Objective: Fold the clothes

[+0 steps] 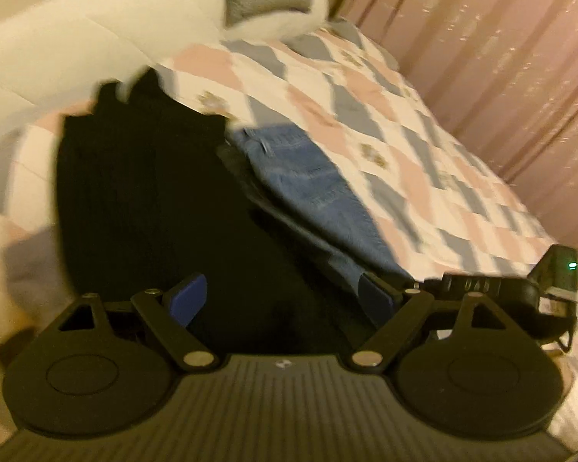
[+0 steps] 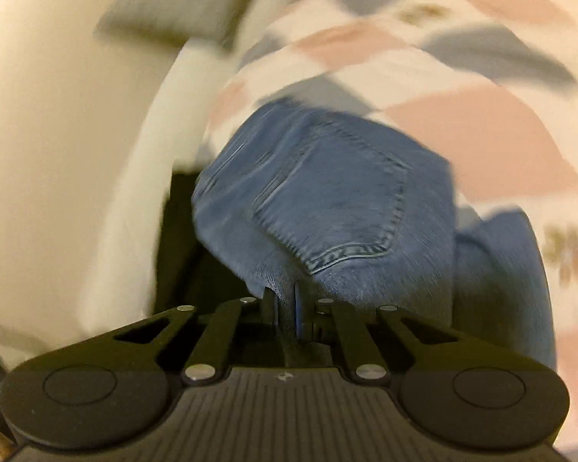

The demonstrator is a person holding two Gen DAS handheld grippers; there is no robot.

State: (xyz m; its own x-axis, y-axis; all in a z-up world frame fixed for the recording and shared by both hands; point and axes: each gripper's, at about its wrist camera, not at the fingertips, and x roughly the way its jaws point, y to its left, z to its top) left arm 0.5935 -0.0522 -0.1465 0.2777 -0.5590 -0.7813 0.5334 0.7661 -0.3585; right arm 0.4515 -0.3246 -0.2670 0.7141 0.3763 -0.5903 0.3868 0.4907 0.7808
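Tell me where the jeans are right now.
The jeans lie on the checked quilt, pinched at the near edge by the right gripper. In the left wrist view they sit right of a black garment.

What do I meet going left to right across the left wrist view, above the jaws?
White duvet → black garment → blue jeans → checked bedspread → pink curtain.

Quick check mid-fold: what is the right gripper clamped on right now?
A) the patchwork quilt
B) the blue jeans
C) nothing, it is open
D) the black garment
B: in the right wrist view the right gripper has its jaws closed on a fold of the blue jeans, just below the back pocket.
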